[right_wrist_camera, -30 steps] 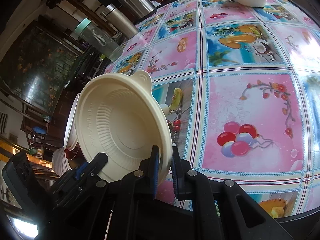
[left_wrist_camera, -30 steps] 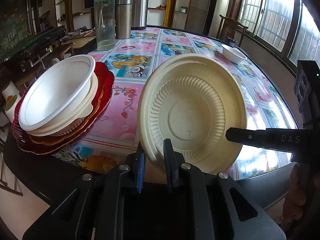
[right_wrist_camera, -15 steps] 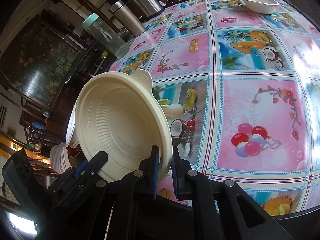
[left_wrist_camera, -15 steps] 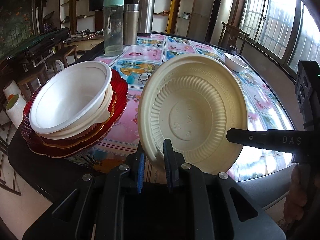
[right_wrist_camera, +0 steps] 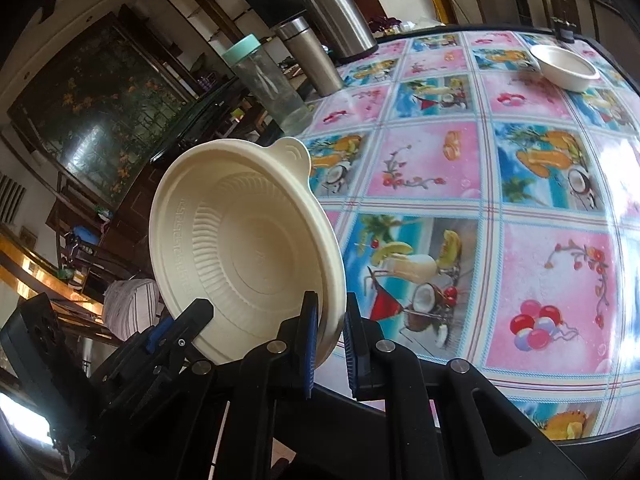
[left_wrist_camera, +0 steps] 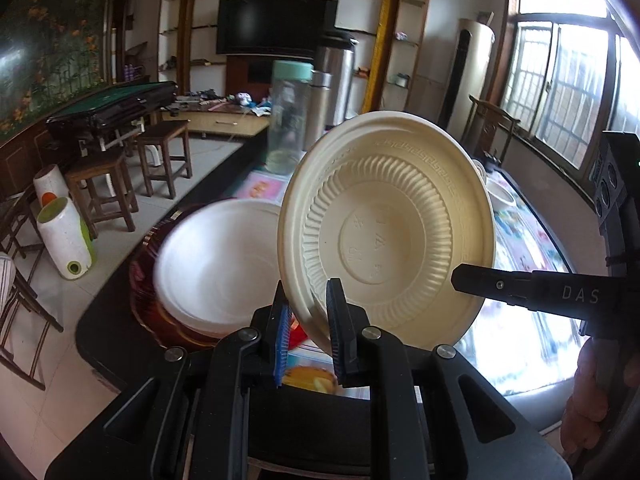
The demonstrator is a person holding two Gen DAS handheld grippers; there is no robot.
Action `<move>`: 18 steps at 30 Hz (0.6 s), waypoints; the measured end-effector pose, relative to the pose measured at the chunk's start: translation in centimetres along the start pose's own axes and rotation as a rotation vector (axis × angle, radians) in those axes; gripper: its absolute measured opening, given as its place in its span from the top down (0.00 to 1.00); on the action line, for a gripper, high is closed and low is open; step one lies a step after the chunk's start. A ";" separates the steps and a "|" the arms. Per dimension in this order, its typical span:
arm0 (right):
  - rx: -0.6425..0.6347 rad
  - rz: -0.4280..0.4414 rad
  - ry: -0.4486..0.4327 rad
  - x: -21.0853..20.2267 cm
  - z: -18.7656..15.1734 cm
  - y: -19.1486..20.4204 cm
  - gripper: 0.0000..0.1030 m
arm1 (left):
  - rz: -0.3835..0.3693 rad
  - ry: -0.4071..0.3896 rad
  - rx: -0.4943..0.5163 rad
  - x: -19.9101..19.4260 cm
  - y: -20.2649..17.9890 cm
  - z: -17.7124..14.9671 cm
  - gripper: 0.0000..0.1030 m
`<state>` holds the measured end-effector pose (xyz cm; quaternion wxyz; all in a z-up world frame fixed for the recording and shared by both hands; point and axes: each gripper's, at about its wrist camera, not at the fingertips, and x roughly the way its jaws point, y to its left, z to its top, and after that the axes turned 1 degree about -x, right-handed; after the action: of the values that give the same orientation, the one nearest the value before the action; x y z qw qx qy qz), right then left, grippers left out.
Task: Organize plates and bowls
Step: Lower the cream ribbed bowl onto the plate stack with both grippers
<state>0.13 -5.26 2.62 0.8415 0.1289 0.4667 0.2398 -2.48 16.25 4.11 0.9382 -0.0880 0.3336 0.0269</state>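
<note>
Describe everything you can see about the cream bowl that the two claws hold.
The cream bowl looks like thin moulded plastic or pulp, with fluted walls, a key-pattern band below the rim, faint embossed marks on its flat base and a small rounded tab on the rim. It is tilted steeply on edge, above the table. The left claw and right claw each pinch its rim.

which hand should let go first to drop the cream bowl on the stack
Right. The white bowl stack on the red plate sits beside the left tongs, which could carry the cream bowl over alone.
</note>
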 end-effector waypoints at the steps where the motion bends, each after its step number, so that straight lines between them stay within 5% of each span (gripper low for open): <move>1: -0.015 0.005 -0.005 -0.1 0.2 0.8 0.88 | 0.009 -0.009 -0.011 -0.3 0.7 0.2 0.85; 8: -0.107 0.056 -0.014 0.7 2.2 6.2 0.87 | 0.079 -0.031 -0.064 -0.8 4.3 0.6 0.85; 18: -0.170 0.101 0.057 5.3 3.3 11.1 0.87 | 0.109 0.043 -0.135 1.5 7.7 0.7 0.85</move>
<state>2.13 7.00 5.47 0.8227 0.0737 0.4611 0.3244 -1.74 23.89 2.58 0.9199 -0.1335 0.3553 0.0986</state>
